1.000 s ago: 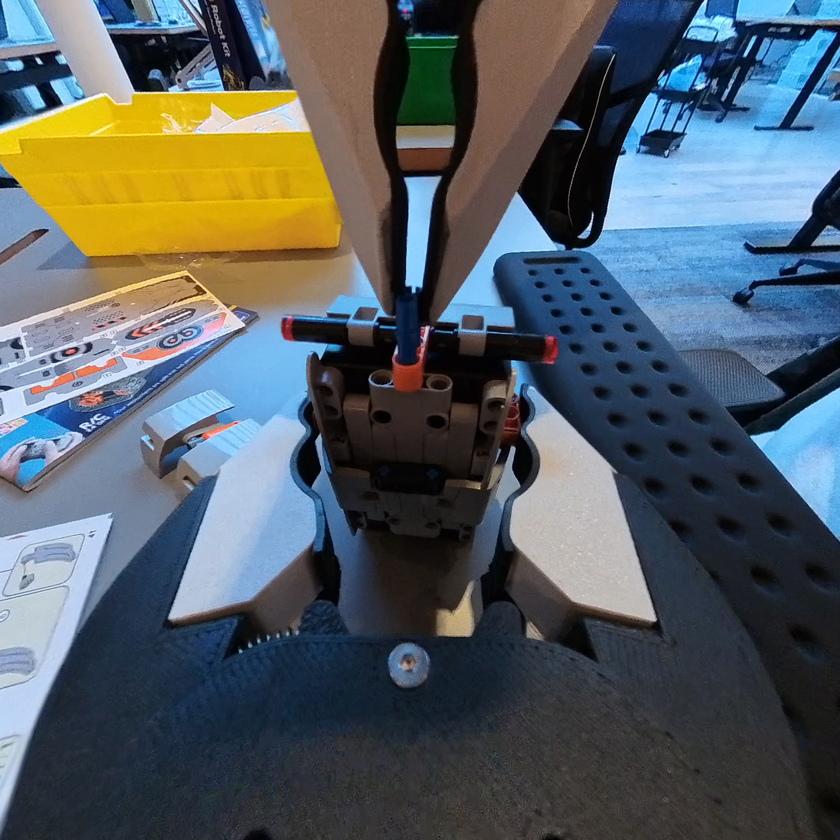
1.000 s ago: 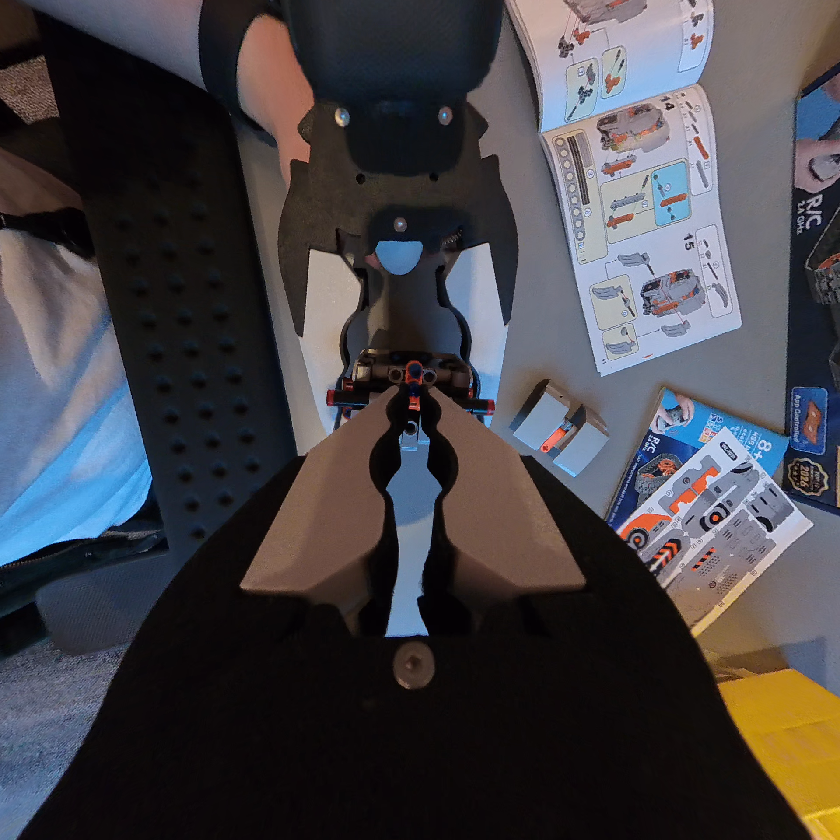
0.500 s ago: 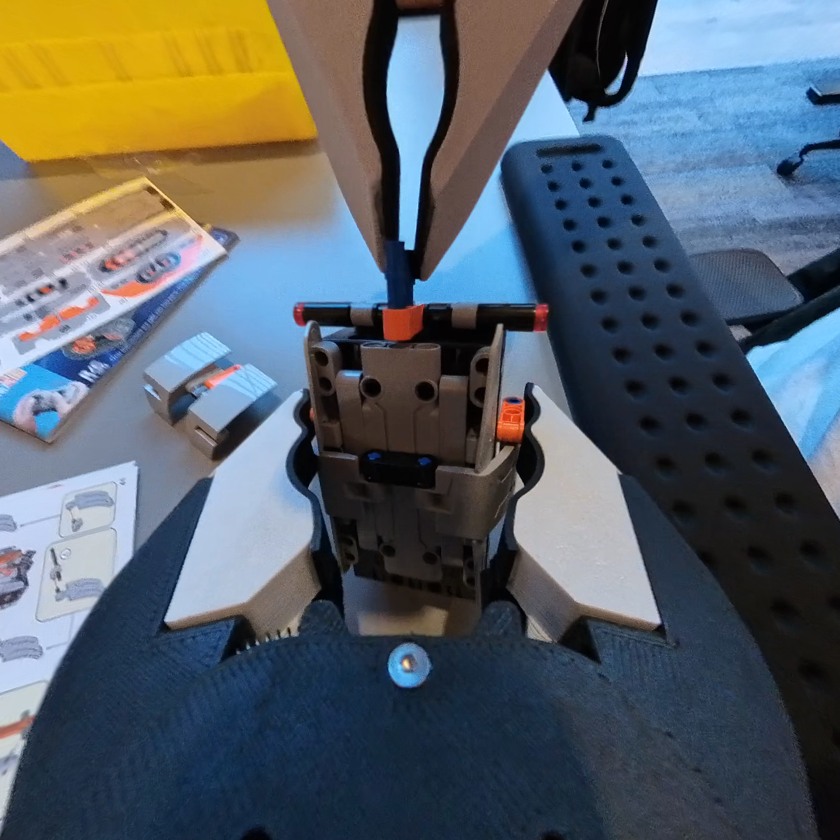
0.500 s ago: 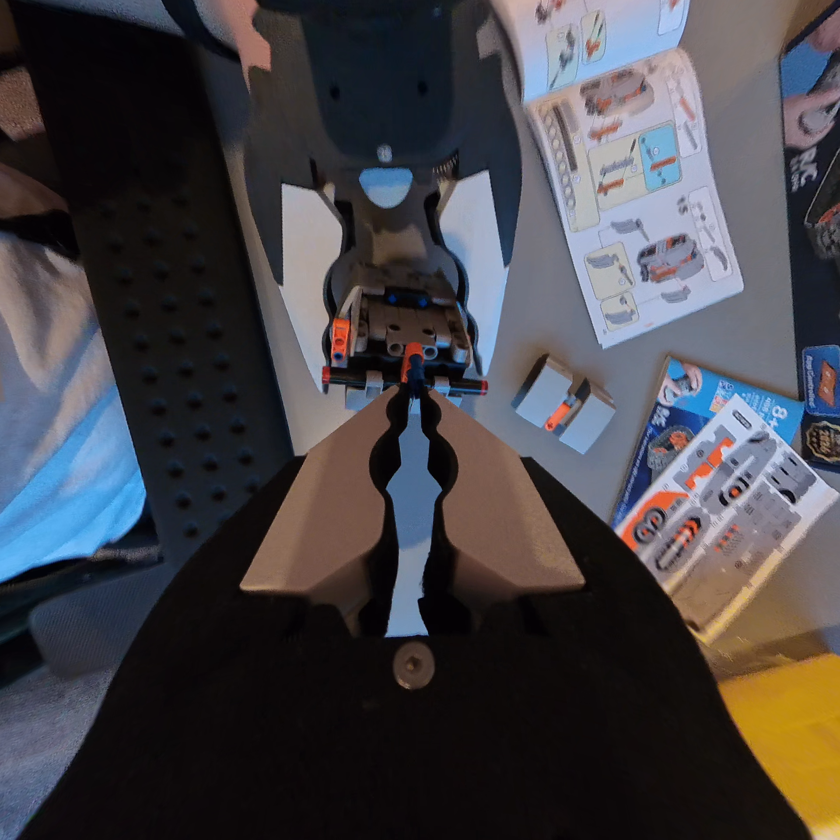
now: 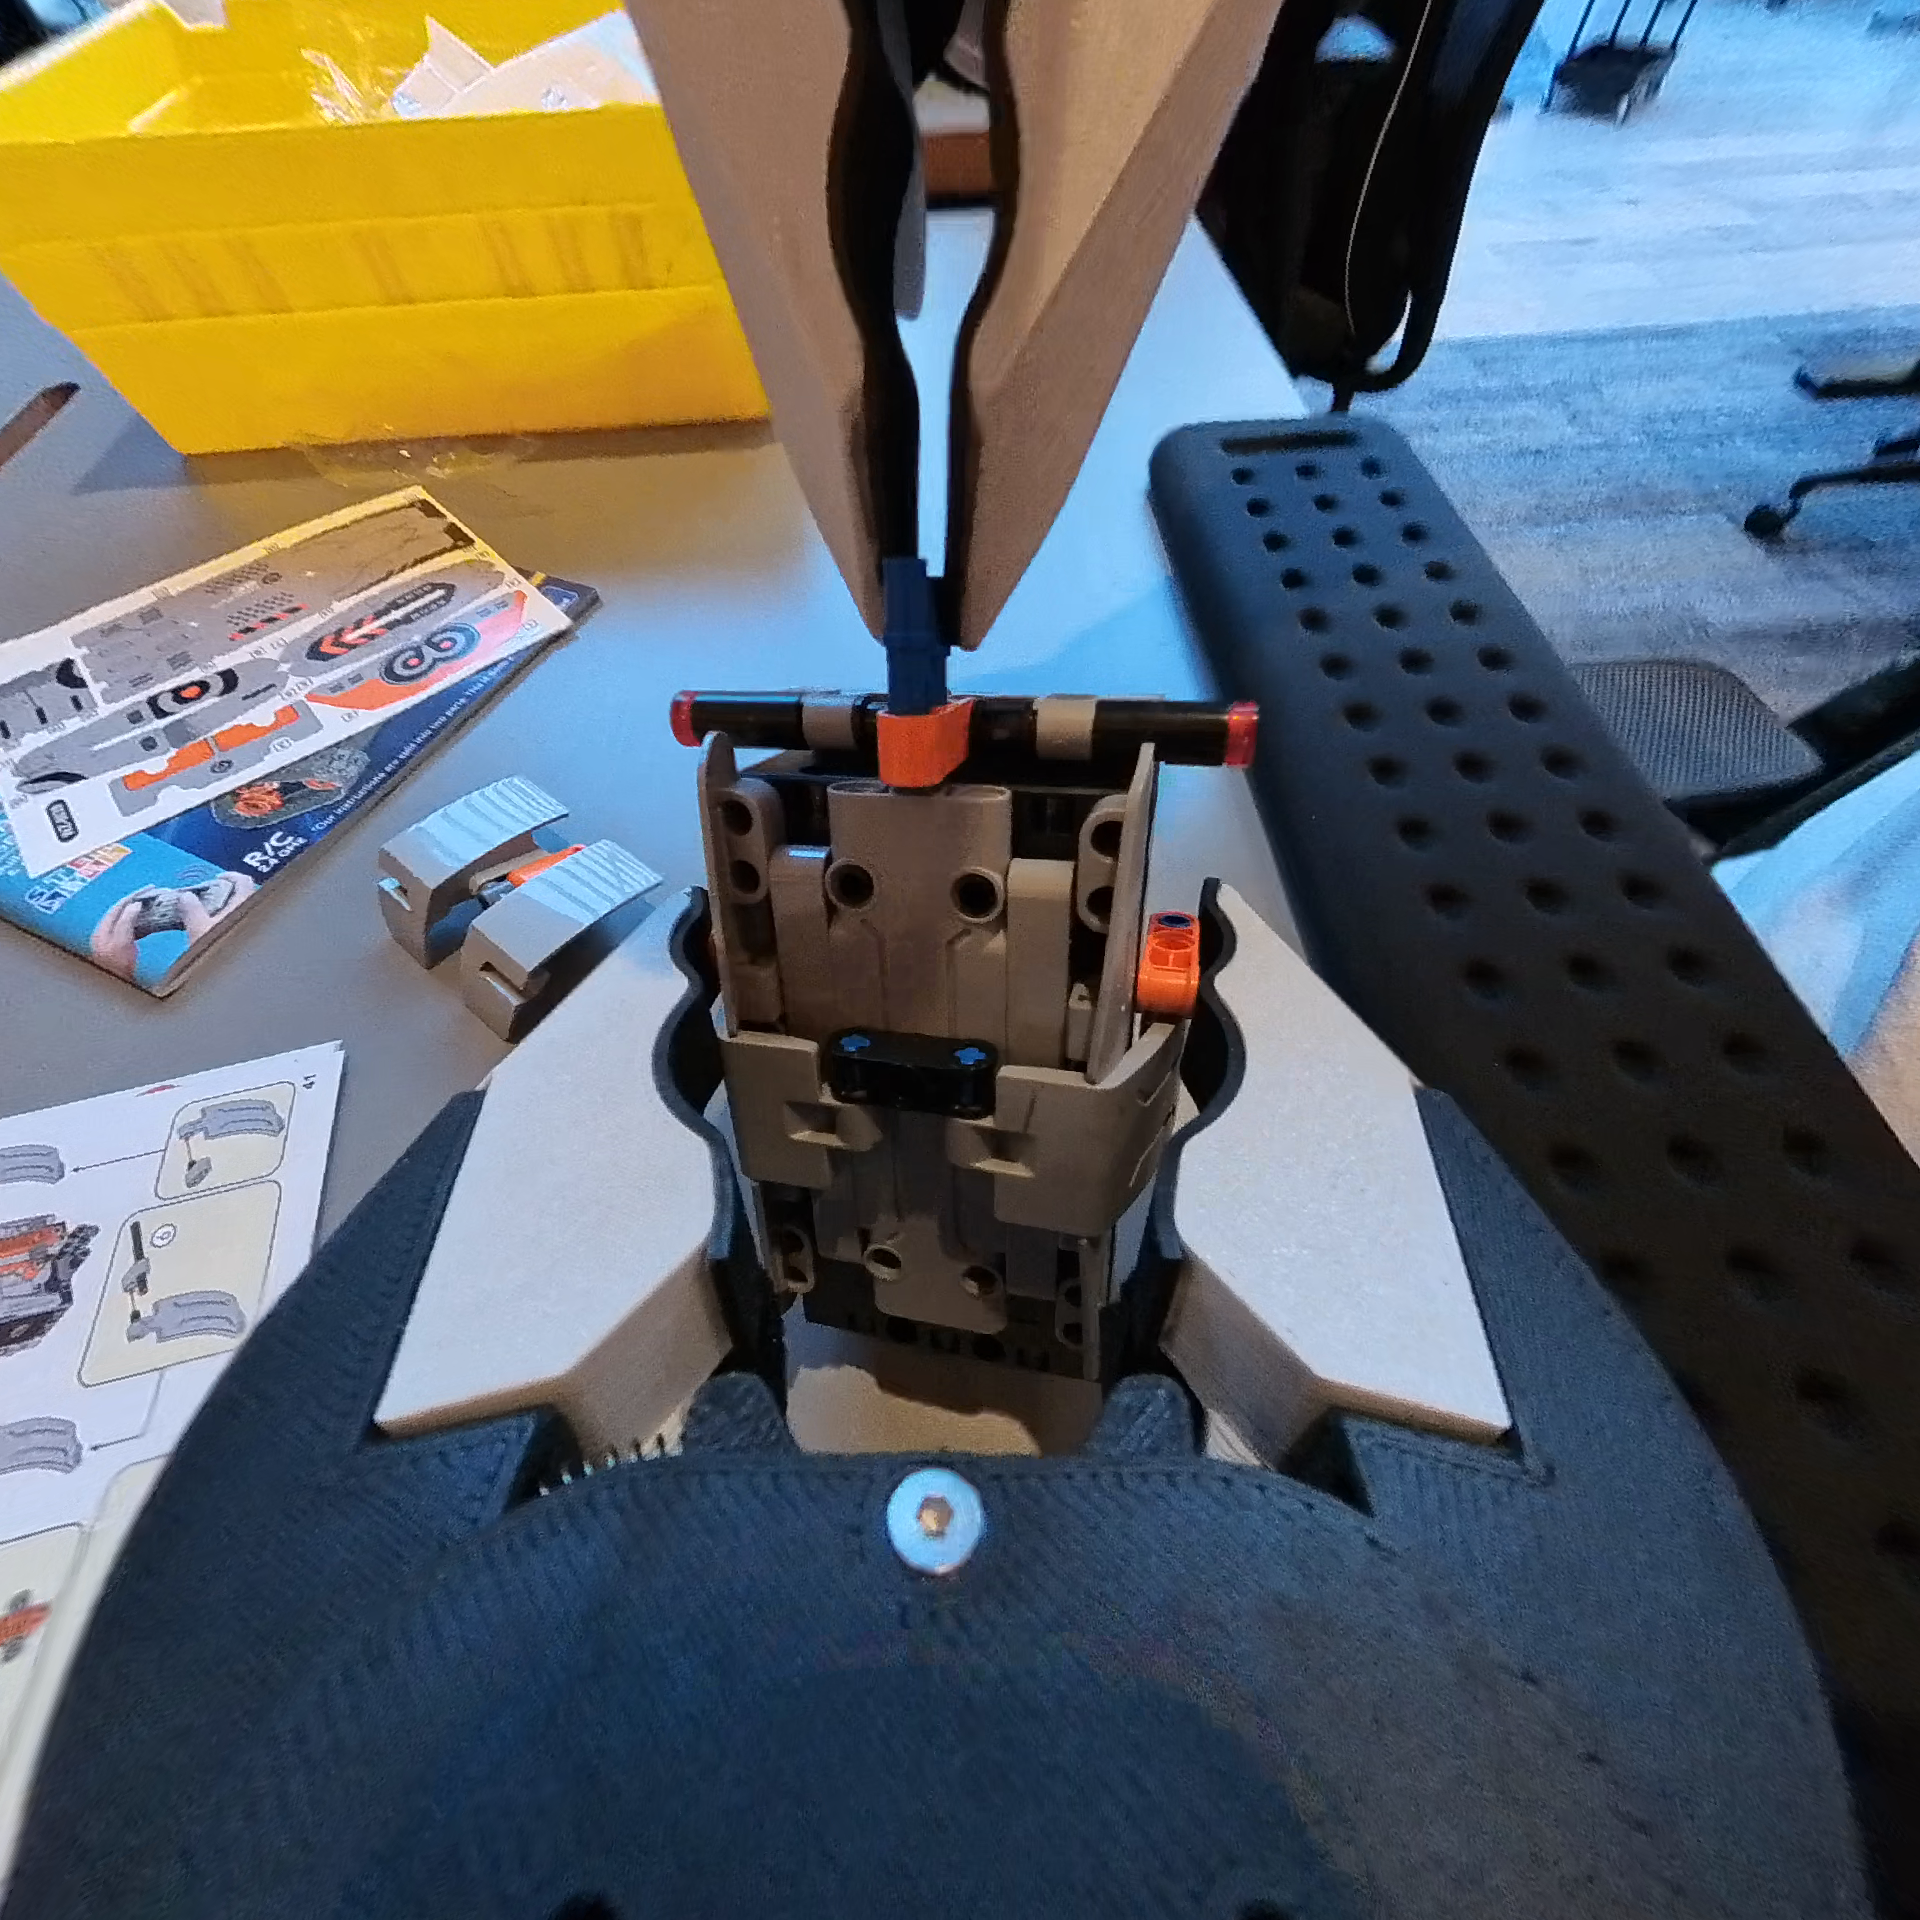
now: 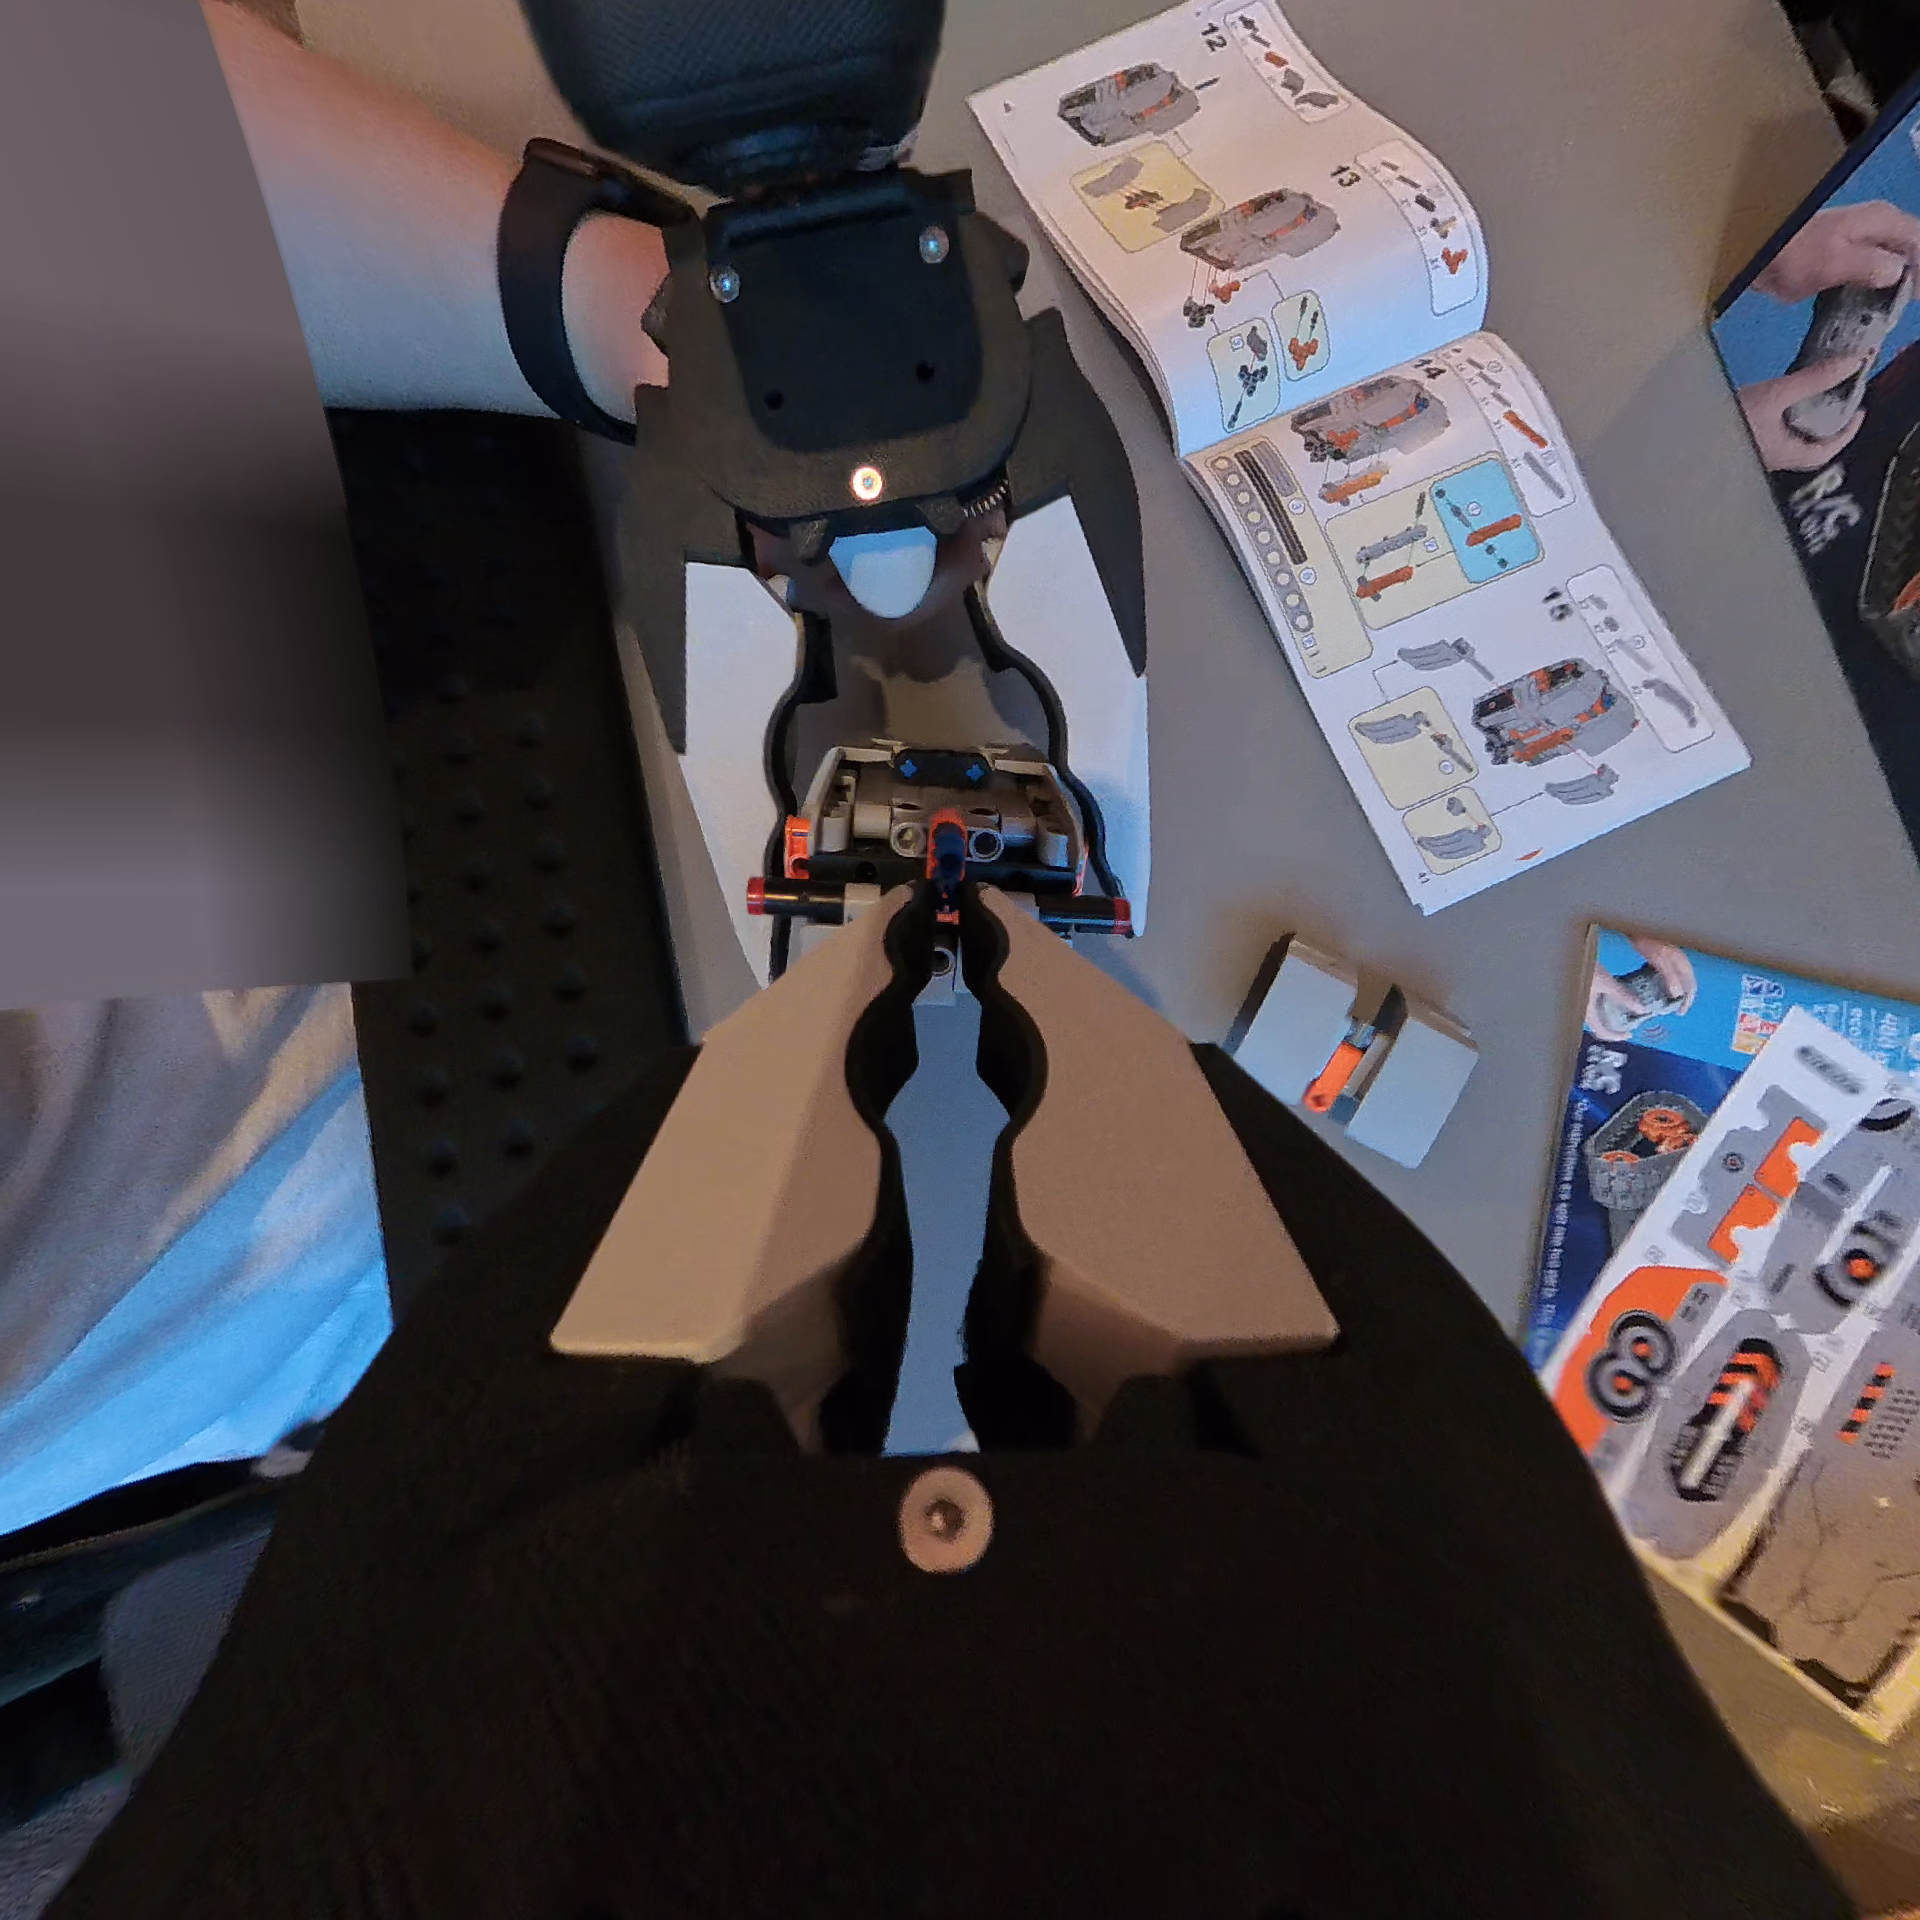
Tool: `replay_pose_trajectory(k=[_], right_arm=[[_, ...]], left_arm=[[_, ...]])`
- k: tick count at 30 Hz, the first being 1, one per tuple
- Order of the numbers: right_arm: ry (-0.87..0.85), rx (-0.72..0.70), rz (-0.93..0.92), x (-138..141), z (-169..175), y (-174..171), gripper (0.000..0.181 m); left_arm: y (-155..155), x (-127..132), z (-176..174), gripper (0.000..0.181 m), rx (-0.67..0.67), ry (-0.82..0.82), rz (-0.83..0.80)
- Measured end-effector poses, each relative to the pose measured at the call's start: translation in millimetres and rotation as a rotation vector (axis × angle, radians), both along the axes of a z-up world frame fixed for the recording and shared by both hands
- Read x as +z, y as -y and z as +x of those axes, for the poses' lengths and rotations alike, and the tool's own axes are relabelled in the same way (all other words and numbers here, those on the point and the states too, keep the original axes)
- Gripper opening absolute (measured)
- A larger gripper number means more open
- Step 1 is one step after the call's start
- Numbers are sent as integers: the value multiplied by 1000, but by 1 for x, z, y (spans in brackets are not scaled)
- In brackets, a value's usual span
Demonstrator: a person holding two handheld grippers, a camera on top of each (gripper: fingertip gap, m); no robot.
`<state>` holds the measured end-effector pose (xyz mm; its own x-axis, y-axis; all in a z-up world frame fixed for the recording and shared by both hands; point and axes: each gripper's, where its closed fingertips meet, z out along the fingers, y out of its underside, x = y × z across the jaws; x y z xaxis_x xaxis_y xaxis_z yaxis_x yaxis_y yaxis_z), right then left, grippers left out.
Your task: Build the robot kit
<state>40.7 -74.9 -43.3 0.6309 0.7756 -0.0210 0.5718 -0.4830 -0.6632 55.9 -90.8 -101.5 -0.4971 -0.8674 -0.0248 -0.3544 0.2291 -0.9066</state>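
Observation:
My left gripper (image 5: 951,935) is shut on a grey brick-built model (image 5: 914,1039), holding it by its sides just above the grey table. A black axle (image 5: 1132,717) with red ends crosses the model's far end, with an orange connector (image 5: 923,740) at its middle. My right gripper (image 5: 914,623) comes in from above, shut on a dark blue pin (image 5: 914,634) that sits in the orange connector. In the right wrist view my right gripper (image 6: 940,914) pinches the blue pin (image 6: 943,847) over the model (image 6: 935,810), with the left gripper (image 6: 935,831) beyond it.
A small grey sub-assembly (image 5: 509,894) lies left of the model. An open instruction booklet (image 6: 1403,468), a sticker sheet (image 5: 260,665) and a yellow bin (image 5: 364,260) are on the table. A black perforated chair part (image 5: 1507,883) runs along the right. A person's forearm (image 6: 416,260) is behind the left gripper. Some 6 cm of space lies between my two pairs of fingers.
The model has tilted in the left gripper, so more of its grey face shows. The right gripper stays shut on the blue pin at the orange connector. Both views have shifted slightly.

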Motion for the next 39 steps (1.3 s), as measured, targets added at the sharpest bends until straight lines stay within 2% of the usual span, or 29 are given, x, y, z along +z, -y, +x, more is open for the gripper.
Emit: replay_pose_trajectory(k=[3, 10, 19, 29, 32, 35, 39], right_arm=[[52, 1, -5, 2, -4, -8, 4], [-38, -61, -185, 4, -2, -28, 3], [-98, -73, -235, 5, -6, -36, 3], [-188, -125, -206, 5, -1, -34, 3], [-184, -137, -197, 5, -1, -36, 3], [-187, -150, -193, 5, -1, -38, 3], [-203, -168, -203, 4, 1, -38, 3]], left_arm=[[-4, 4, -2, 90, 14, 34, -65], [-15, 10, 0, 91, 27, 39, -264], [-19, 11, -4, 91, -14, 35, -315], [-27, 16, -8, 85, 89, 99, -237], [-30, 31, -10, 88, 149, 150, -229], [-31, 45, -16, 84, 236, 217, -124], [-27, 36, -17, 72, 349, 219, 35]])
